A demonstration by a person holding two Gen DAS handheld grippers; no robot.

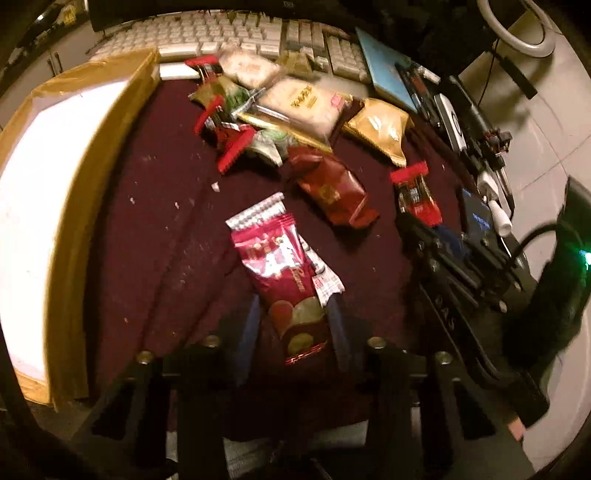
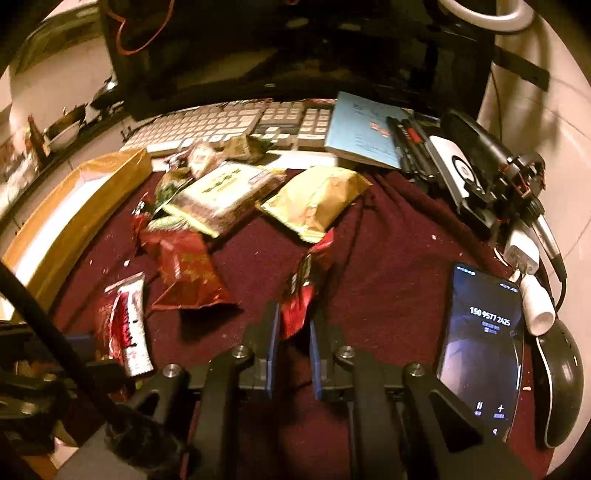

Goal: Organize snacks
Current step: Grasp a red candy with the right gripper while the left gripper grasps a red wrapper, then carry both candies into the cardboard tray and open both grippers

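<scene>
In the left wrist view the left gripper (image 1: 293, 325) pinches a pink-red snack packet (image 1: 280, 266) at lower centre, above the maroon cloth (image 1: 155, 206); in the right wrist view the right gripper (image 2: 291, 332) is clamped tight on a small red packet (image 2: 301, 295) at centre, the cardboard box (image 1: 74, 184) at left

phone (image 2: 484, 343) screen showing "150 9577 2425", snack packet print too blurred to read

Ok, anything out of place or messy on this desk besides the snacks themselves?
Yes. Pale crumbs are scattered over the maroon cloth, which lies wrinkled. A phone with its screen lit lies at the cloth's right edge, beside a mouse. Snack packets spill against the keyboard.
</scene>
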